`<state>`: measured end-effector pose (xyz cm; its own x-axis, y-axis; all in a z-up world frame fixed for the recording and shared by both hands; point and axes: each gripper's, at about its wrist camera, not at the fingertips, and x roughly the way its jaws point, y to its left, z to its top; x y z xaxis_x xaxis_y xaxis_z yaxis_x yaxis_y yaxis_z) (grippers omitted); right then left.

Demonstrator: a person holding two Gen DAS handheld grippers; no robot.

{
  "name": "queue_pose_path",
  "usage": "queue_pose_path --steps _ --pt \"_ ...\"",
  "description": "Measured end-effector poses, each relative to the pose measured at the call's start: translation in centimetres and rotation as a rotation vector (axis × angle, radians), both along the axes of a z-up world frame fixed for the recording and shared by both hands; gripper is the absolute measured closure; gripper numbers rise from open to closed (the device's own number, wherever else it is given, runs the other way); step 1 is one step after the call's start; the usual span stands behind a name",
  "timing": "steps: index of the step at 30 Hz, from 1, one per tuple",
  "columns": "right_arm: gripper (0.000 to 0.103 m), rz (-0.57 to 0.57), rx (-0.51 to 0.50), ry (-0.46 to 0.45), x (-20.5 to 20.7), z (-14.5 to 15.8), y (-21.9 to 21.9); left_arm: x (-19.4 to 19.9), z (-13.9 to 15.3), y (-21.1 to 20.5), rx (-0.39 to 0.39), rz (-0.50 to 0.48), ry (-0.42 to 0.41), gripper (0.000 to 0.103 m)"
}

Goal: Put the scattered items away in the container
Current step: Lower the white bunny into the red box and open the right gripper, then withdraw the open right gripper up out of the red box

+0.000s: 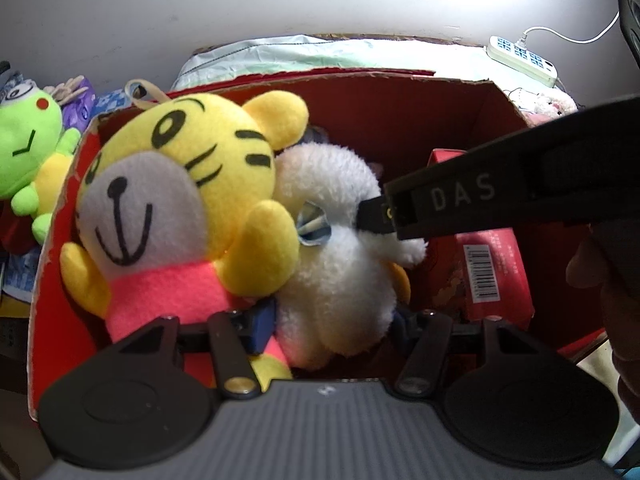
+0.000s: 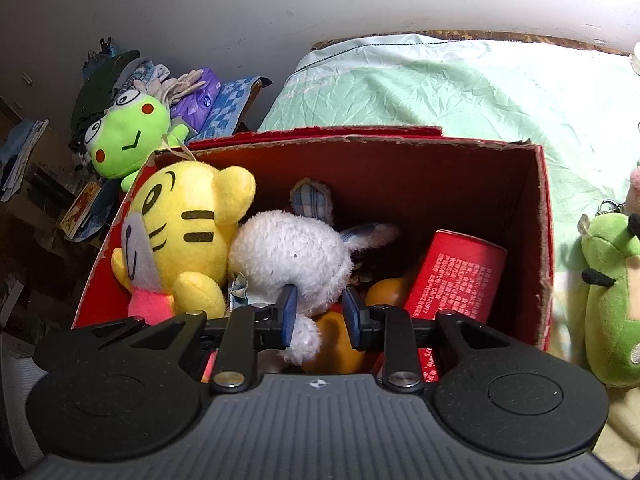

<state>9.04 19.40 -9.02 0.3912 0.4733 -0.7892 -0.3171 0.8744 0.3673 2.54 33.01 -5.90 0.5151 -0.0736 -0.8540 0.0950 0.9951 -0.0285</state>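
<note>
Red cardboard box [image 2: 540, 216] sat w/ its top open on the pale-green sheet [image 2: 460, 92], already pretty full. Inside, at 9 o'clock: yellow tiger plush [image 2: 188, 224] in a pink top, propped vs. the left wall. Right beside it, center: white fluffy plush [image 2: 288, 252], touching the tiger. At 3 o'clock in the box lay a red carton [image 2: 460, 272] w/ printed text, tilted; btw. it and the white plush, something orange [image 2: 388, 292], can't say what. A checked-fabric bit [image 2: 312, 200] poked up behind the white plush.

Right gripper [image 2: 318, 312] was down in the box, blue pads either side of the white plush's lower part, jaws narrow; left pad touched the fur, right pad showed a sliver of gap, so no firm pinch seen. From the left wrist view its dark finger [image 1: 376, 216] pressed into the white fur.

Left gripper [image 1: 332, 324] hung over the box's near edge, jaws spread mid-way, nothing gripped.

Outside the box: green frog plush [image 2: 128, 140] at 10 o'clock, another green plush [image 2: 612, 300] at 3 o'clock on the sheet.
</note>
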Motion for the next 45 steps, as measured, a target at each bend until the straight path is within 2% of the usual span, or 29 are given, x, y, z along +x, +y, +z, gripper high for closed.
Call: queue_pose_path --steps 2,6,14,20,31,45 --pt "0.084 0.015 0.001 -0.003 -0.1 0.0 0.5 0.0 -0.1 0.2 -0.005 0.005 0.004 0.041" --pt "0.084 0.023 -0.009 -0.007 -0.2 -0.2 0.7 0.1 -0.3 0.0 0.009 0.005 0.009 0.041" --pt "0.082 -0.008 0.024 0.032 -0.4 -0.6 -0.1 0.3 -0.6 -0.5 0.014 -0.013 0.015 0.032" --pt "0.077 -0.038 0.022 0.029 -0.6 -0.4 -0.5 0.1 -0.6 -0.6 0.007 -0.018 0.012 0.031" --pt "0.077 -0.063 -0.003 0.007 -1.2 0.2 -1.0 0.3 -0.8 -0.4 -0.010 -0.019 0.003 0.029" --pt "0.074 -0.090 -0.002 -0.021 -2.6 1.0 -1.4 -1.0 0.5 -0.7 -0.020 -0.015 -0.021 0.028"
